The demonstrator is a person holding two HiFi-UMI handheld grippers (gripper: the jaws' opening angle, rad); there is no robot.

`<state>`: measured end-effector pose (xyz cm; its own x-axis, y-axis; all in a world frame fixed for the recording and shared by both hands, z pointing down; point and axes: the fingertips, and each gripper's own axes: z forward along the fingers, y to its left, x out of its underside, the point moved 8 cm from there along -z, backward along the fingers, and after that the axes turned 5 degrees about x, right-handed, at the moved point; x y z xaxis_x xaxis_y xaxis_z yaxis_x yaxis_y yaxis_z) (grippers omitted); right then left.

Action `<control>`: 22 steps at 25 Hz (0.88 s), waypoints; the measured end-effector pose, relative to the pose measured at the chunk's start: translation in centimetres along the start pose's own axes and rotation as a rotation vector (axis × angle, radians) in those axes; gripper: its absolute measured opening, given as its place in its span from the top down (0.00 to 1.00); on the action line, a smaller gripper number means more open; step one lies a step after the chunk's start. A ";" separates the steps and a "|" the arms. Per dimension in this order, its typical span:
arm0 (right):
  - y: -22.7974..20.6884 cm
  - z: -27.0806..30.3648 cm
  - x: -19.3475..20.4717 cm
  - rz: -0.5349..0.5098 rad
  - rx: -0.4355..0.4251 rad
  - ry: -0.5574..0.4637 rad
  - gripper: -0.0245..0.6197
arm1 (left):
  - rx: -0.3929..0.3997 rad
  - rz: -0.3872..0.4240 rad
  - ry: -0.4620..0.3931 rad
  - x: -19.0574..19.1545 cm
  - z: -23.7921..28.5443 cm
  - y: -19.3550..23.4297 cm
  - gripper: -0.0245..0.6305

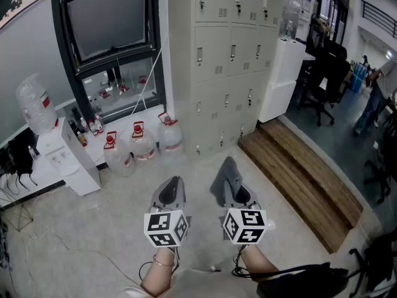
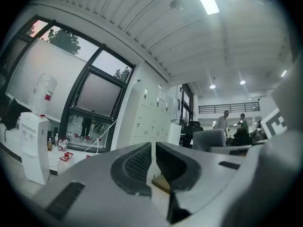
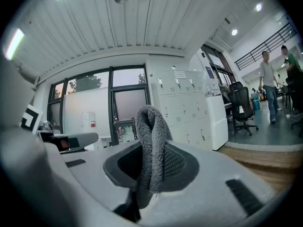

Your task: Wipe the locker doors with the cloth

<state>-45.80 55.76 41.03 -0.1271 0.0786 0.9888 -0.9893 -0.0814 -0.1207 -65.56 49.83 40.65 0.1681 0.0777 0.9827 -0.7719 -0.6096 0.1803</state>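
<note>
right gripper (image 3: 150, 167) is clamping the cloth (image 3: 152, 126); only its own view is showing the left gripper (image 2: 153, 161) nearly closed, empty.

cloth (image 3: 152, 126): grey, fluffy, folded over; stood upright, pinched in right gripper (image 3: 151, 161). locker doors (image 1: 231, 53): pale grey, stacked rows; all were shut, well apart from cloth.

Bare floor (image 1: 193, 166) lies open up to the lockers (image 1: 229, 61); water jugs (image 1: 141, 143) crowd the left, wooden step (image 1: 298, 172) flanks the right.
</note>
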 end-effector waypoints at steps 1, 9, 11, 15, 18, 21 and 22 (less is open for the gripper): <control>0.2 -0.2 0.0 0.002 0.003 0.002 0.87 | 0.002 0.002 0.002 -0.1 -0.3 0.1 0.92; 1.2 -0.9 0.2 0.007 0.028 0.000 0.87 | 0.010 0.000 0.003 -0.3 -1.8 1.2 0.92; 1.5 -1.0 0.3 0.017 0.030 -0.001 0.87 | 0.014 -0.002 0.005 -0.3 -2.0 1.6 0.92; 1.6 -1.2 0.8 0.051 0.056 0.008 0.86 | 0.022 -0.005 0.007 -0.1 -2.5 2.2 0.92; 1.3 -1.4 1.3 0.059 0.089 0.016 0.86 | 0.033 -0.007 0.012 0.2 -2.5 2.6 0.92; 0.9 -1.6 2.0 0.082 0.121 0.033 0.86 | 0.047 -0.017 0.024 0.8 -2.1 2.8 0.92; 0.7 -1.6 2.3 0.087 0.130 0.041 0.86 | 0.053 -0.022 0.028 1.0 -1.9 2.8 0.92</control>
<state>-46.87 57.50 43.06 -0.2177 0.1060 0.9702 -0.9572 -0.2173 -0.1911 -68.78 49.69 42.19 0.1670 0.1131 0.9795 -0.7344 -0.6486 0.2001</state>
